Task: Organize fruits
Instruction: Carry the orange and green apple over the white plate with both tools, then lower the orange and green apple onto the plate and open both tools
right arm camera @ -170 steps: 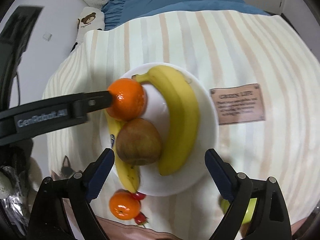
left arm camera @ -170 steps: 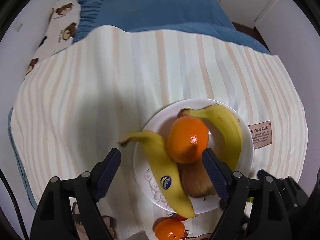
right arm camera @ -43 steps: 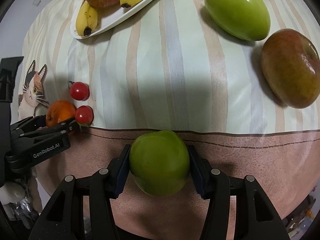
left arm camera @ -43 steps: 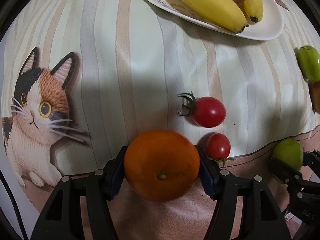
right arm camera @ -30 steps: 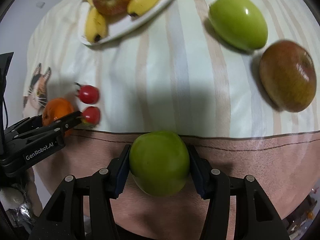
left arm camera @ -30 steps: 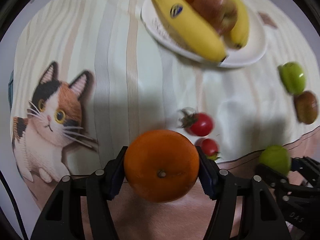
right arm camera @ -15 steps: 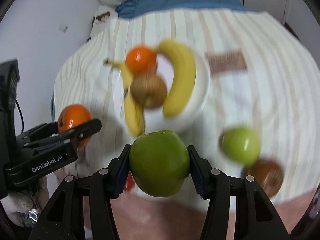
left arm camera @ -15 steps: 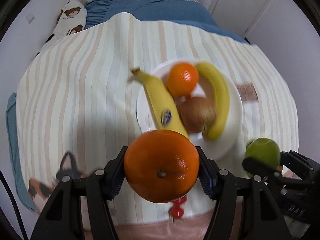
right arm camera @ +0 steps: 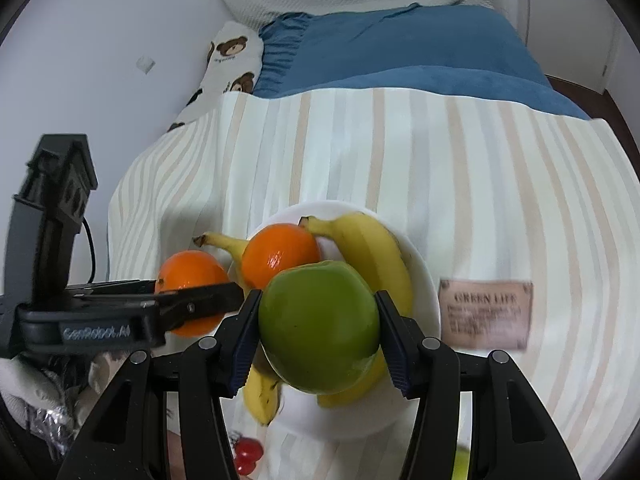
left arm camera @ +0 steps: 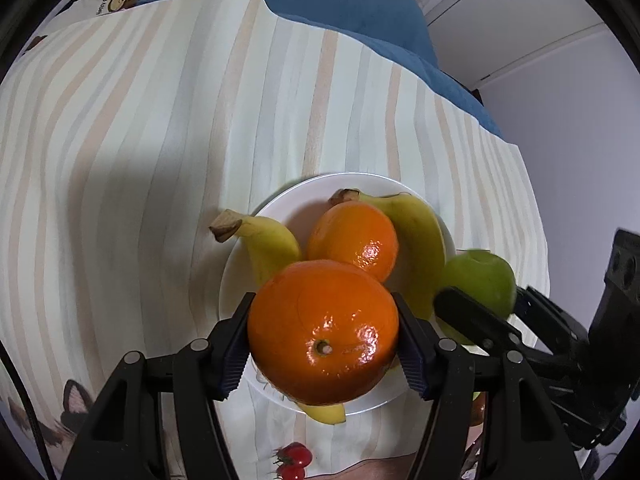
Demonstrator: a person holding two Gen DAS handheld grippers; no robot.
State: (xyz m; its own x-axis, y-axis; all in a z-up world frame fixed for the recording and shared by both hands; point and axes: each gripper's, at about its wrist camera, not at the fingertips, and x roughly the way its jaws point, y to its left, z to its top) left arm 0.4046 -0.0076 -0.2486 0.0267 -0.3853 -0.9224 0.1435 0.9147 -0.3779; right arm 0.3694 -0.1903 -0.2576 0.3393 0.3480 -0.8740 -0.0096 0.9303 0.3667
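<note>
My left gripper [left arm camera: 323, 346] is shut on an orange [left arm camera: 323, 332] and holds it above the near part of a white plate [left arm camera: 236, 276]. The plate carries two bananas [left arm camera: 416, 248] and another orange [left arm camera: 354, 240]. My right gripper [right arm camera: 318, 332] is shut on a green apple [right arm camera: 318, 326] and holds it above the same plate [right arm camera: 424, 276]. The apple also shows at the right of the left wrist view [left arm camera: 480, 280]. The left gripper's orange shows in the right wrist view [right arm camera: 188, 280]. Anything on the plate under the held fruits is hidden.
The plate stands on a striped cloth [left arm camera: 160, 140] with a "GREEN LIFE" label [right arm camera: 486, 312]. Two cherry tomatoes [left arm camera: 294, 462] lie near the front edge. A blue blanket [right arm camera: 380, 52] and a bear-print pillow [right arm camera: 228, 60] lie at the back.
Both grippers lifted their fruits off the front of the cloth and carried them forward over the plate. The orange and the green apple stayed gripped throughout.
</note>
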